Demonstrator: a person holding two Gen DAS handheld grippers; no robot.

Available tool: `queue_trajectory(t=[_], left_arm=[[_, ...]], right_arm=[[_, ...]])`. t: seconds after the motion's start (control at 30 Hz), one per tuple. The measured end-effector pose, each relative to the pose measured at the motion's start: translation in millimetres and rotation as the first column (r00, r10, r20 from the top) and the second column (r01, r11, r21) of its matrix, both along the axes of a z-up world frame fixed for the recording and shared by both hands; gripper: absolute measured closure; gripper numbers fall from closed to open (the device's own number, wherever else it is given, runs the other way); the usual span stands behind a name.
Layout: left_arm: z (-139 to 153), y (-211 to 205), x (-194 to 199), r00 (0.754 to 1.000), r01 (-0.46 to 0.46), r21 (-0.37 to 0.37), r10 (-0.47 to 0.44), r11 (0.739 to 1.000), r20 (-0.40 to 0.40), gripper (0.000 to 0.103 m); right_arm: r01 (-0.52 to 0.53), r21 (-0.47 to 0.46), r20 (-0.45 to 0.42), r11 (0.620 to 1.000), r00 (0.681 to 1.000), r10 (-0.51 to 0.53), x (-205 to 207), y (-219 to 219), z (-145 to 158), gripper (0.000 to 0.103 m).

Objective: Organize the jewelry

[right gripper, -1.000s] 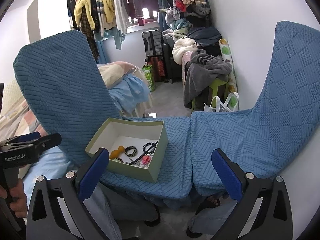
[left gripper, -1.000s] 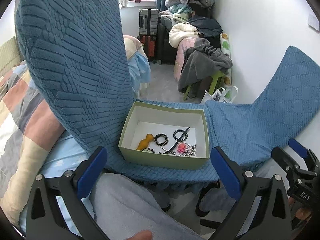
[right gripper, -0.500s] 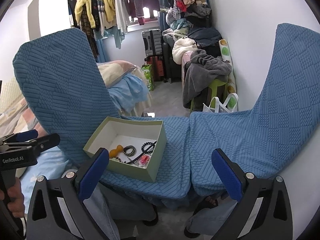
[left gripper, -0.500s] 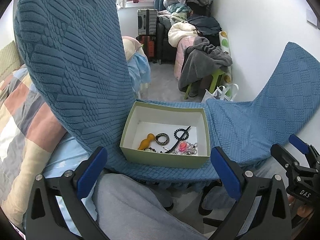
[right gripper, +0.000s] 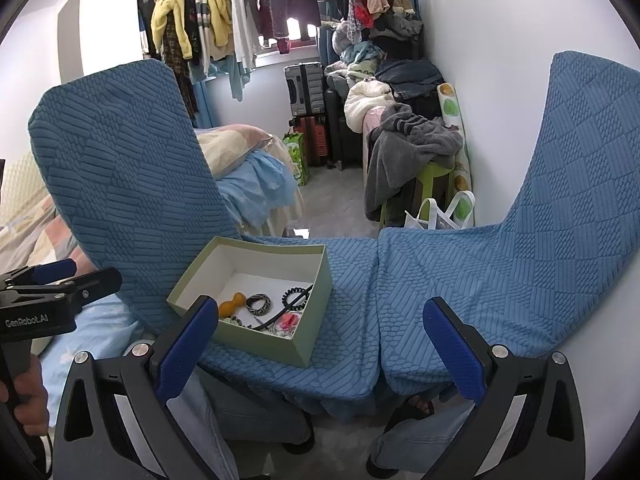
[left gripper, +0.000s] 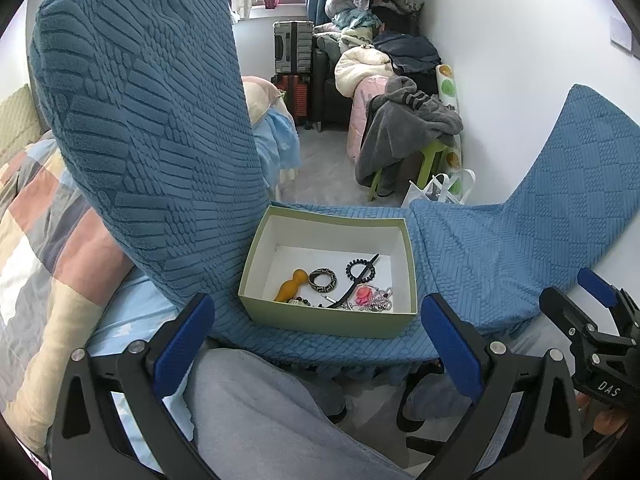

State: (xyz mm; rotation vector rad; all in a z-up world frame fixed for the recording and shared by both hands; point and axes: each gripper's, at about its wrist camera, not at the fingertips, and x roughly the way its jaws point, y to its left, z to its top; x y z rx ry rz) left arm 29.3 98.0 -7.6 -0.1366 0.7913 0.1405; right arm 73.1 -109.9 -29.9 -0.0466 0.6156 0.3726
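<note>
**Both grippers wide, jewelry box ahead on the left chair**

Nearest to me, my left gripper (left gripper: 318,344) hangs with its blue pads spread wide and nothing between them, above my grey-trousered knee (left gripper: 272,412). My right gripper (right gripper: 320,348) is just as wide apart and empty.

Just beyond sits the pale green box (left gripper: 330,322), open-topped, on the seat of the left blue-covered chair (left gripper: 152,128). Inside, at its near end, lie an orange gourd-shaped piece (left gripper: 291,285), a black patterned ring (left gripper: 323,280), a black coiled hair tie (left gripper: 357,270) crossed by a black stick (left gripper: 360,280), and a pink trinket (left gripper: 363,295) beside a beaded chain (left gripper: 380,300).

To the right stands a second blue-covered chair (right gripper: 520,248). Farther off are a green stool (right gripper: 434,184) draped with a grey garment (right gripper: 408,148), suitcases (right gripper: 304,88), and hanging clothes (right gripper: 208,28).
</note>
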Motion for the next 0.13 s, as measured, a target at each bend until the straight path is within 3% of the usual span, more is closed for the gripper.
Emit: queue_trajectory(t=[0.13], left_arm=[[2.8, -0.5, -1.2, 1.0, 0.0, 0.011, 0.0, 1.0, 0.002, 0.001]], right_arm=[[0.003, 0.005, 0.002, 1.0, 1.0, -0.003, 0.3, -1.1, 2.1, 0.0]])
